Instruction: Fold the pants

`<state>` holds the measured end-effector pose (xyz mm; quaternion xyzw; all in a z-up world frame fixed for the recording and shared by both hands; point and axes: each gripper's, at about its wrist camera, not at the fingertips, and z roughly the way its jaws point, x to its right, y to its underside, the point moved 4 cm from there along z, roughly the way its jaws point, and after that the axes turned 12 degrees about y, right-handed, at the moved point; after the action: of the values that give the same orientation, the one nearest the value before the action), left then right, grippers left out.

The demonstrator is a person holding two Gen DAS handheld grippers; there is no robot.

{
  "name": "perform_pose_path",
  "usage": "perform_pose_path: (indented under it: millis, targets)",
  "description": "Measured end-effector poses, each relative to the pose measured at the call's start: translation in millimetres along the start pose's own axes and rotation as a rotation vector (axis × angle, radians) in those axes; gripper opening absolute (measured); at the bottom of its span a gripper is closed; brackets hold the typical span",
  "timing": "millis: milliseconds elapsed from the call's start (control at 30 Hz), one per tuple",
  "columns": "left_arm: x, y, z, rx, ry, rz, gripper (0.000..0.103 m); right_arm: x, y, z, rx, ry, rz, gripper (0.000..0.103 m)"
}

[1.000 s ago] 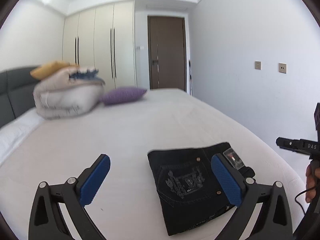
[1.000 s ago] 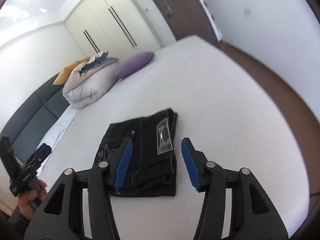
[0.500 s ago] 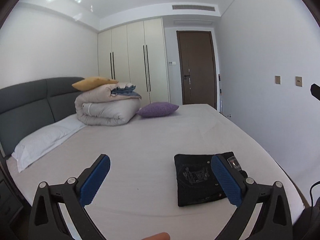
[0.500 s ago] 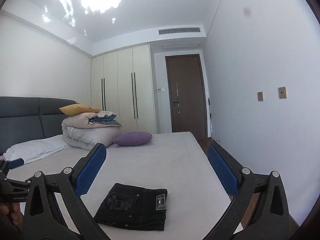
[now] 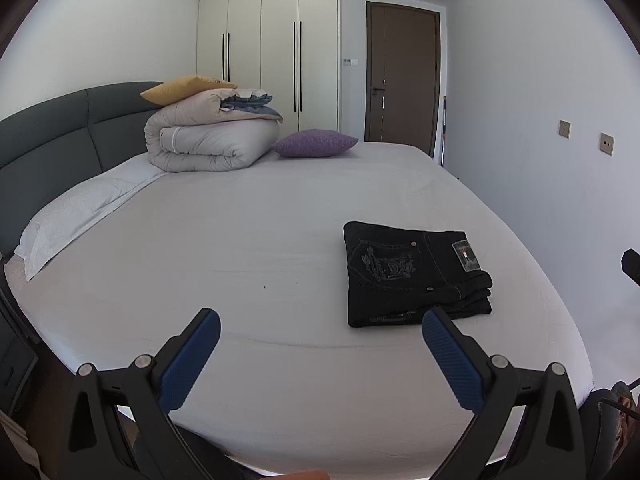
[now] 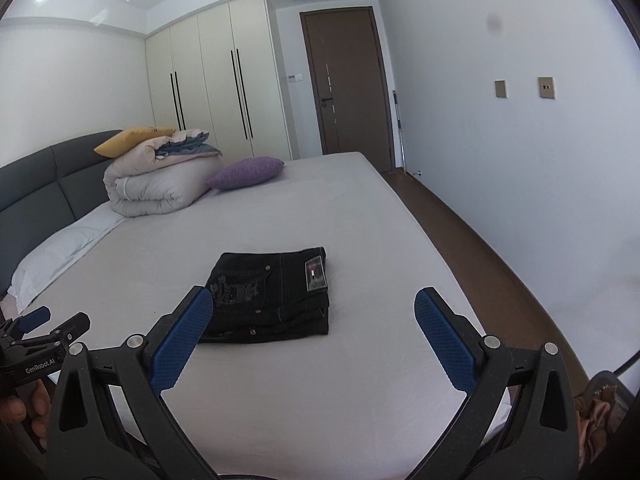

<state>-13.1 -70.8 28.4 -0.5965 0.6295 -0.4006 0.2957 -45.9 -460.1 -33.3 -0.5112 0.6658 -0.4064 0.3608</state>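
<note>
Neatly folded, the black pants [image 5: 412, 274] are seen lying flat on the bed [image 5: 248, 240] (toward its foot, well apart from the purple cushion [image 5: 316, 143]). Both the left gripper [image 5: 320, 338] and the right gripper [image 6: 314, 314] are held wide open above the bed's near edge, nothing between their jaws.

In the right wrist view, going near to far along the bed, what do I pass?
Right gripper, open and empty → folded black pants → purple cushion → brown door in the far wall.
</note>
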Motion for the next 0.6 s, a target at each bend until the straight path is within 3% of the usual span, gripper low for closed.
perform_pose_path:
  millis: [233, 600]
  targets:
    - [0.8, 19.8, 8.7, -0.063, 0.003, -0.013, 0.103, -20.7, 16.0, 15.0, -0.051, 0.001, -0.049, 0.103]
    - [5.6, 29.3, 15.1, -0.095, 0.006, -0.004, 0.103, -33.7, 41.0, 38.1, -0.146, -0.007, -0.075, 0.103]
